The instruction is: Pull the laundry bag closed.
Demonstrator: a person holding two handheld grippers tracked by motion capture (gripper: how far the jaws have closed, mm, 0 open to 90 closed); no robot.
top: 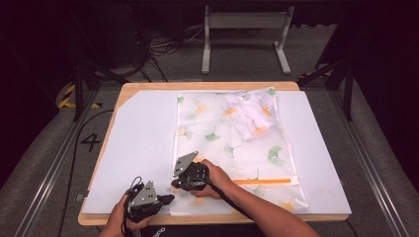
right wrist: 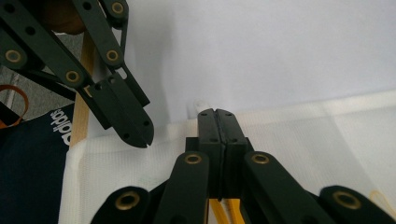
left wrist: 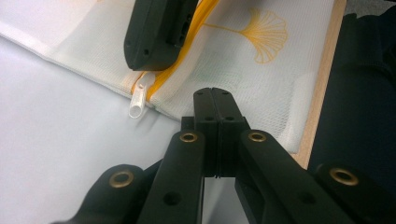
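1. The white mesh laundry bag with ginkgo-leaf print (top: 232, 143) lies flat on the pale table mat (top: 138, 148).
2. The left gripper (left wrist: 212, 93), jaws together, pinches the bag's near corner.
3. The right gripper (right wrist: 217, 114), jaws together, sits at the orange zipper (left wrist: 187, 51) beside the white zipper pull (left wrist: 137, 103).

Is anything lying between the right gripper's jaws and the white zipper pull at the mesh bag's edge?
Nothing visible. The right gripper sits just short of the zipper pull on the mesh bag; the left gripper is off to one side.
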